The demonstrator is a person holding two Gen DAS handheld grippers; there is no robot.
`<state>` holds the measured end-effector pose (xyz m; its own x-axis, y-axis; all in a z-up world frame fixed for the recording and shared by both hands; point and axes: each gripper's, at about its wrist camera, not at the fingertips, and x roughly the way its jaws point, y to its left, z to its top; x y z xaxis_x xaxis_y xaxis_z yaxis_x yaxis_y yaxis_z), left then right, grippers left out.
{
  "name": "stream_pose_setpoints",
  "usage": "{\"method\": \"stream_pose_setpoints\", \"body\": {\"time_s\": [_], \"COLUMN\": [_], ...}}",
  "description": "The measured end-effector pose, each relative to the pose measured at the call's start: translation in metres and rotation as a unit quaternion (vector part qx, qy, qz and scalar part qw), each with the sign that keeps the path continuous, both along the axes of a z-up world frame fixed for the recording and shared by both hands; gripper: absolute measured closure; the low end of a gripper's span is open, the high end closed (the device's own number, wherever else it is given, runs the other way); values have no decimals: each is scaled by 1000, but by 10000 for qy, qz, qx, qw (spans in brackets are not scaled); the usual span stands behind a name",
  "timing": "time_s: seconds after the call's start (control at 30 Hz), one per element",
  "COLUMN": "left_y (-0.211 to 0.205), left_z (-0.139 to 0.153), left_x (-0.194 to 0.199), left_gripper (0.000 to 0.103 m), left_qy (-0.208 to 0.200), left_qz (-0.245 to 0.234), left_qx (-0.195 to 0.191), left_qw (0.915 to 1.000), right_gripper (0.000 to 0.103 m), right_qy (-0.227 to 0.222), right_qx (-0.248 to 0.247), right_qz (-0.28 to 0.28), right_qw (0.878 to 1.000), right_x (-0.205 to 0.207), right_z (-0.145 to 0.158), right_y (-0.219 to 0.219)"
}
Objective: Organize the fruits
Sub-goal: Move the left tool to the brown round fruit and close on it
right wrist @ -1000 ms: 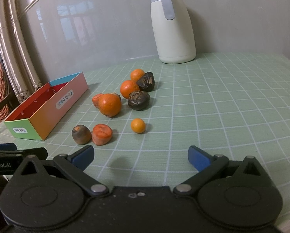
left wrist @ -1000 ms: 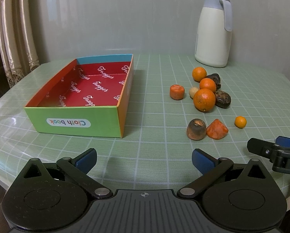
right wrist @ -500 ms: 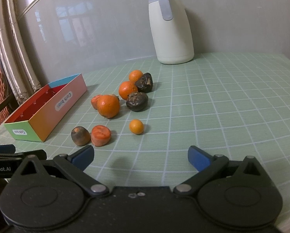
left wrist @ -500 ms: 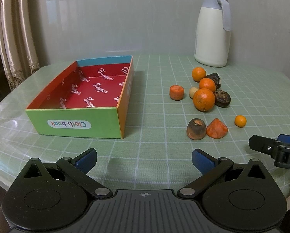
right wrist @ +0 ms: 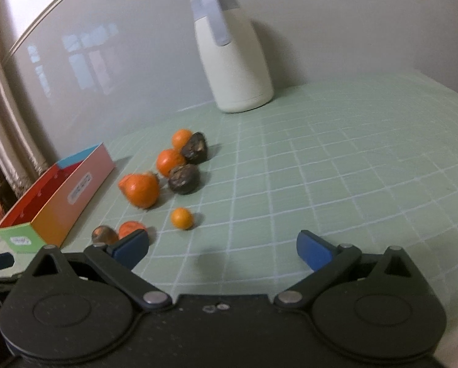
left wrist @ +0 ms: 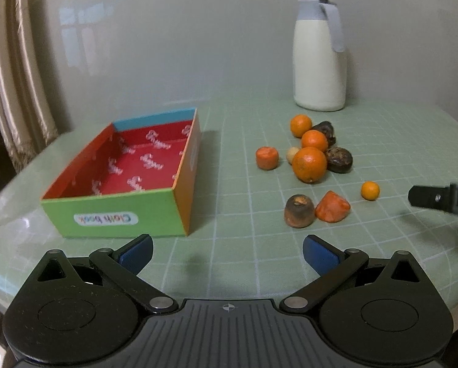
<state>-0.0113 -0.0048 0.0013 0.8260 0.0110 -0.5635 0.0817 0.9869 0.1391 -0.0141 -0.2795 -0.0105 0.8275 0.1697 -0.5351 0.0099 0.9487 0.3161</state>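
Fruits [left wrist: 309,164] sit on the table [left wrist: 244,141] beside the box [left wrist: 112,217]; my left gripper [left wrist: 227,253] and right gripper [right wrist: 223,250] are wide open, holding nothing.

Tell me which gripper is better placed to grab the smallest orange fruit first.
Right. The right gripper is open with the small orange fruit just ahead of its fingers; the left gripper sits nearer the box.

Bare table [left wrist: 235,141] lane between box [left wrist: 118,211] and fruit cluster [left wrist: 310,161] (fruits tightly packed); jug [left wrist: 319,58] behind.
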Motion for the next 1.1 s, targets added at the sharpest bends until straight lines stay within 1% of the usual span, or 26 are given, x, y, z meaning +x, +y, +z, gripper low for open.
{"method": "stream_pose_setpoints", "body": {"time_s": [0.2,0.43,0.5,0.57,0.63,0.73,0.77,0.8,0.83,0.87,0.93,1.03,1.1], "left_y": [-21,-42,-45,-47,-47,-46,-46,-46,-45,-45,-43,-42,-42], "left_z": [6,8,7,5,3,2,1,1,0,-2,-6,-8,-9], "left_x": [-5,-3,-1,4,9,16,18,20,23,28,34,36,37], "left_gripper": [0,0,0,0,0,1,6,14,31,39,39,40,54], "left_qy": [-380,-591,-568,-470,-359,-309,-332,-328,-247,-105,38,30,38], "left_qz": [-428,-951,-1056,-1144,-1164,-1140,-1117,-1125,-1156,-1183,-1129,-1117,-1147], "left_qx": [520,872,853,747,638,528,492,456,421,335,210,166,113], "left_qw": [9970,9899,9891,9895,9905,9916,9920,9921,9921,9924,9934,9936,9933], "right_gripper": [0,0,0,0,0,0,0,0,0,0,0,0,0], "right_qy": [-108,-246,-259,-296,-333,-357,-365,-367,-369,-380,-397,-418,-427], "right_qx": [83,233,311,364,399,449,468,490,512,529,549,560,555], "right_qz": [-130,-352,-405,-467,-525,-587,-597,-604,-610,-616,-618,-603,-589], "right_qw": [9998,9988,9984,9978,9973,9966,9964,9963,9961,9960,9958,9957,9958], "right_x": [-5,-12,-13,-15,-16,-18,-18,-18,-17,-17,-17,-18,-18], "right_z": [2,6,6,7,7,8,8,8,7,7,7,8,8], "right_y": [-12,-27,-32,-37,-41,-45,-46,-47,-48,-48,-48,-48,-47]}}
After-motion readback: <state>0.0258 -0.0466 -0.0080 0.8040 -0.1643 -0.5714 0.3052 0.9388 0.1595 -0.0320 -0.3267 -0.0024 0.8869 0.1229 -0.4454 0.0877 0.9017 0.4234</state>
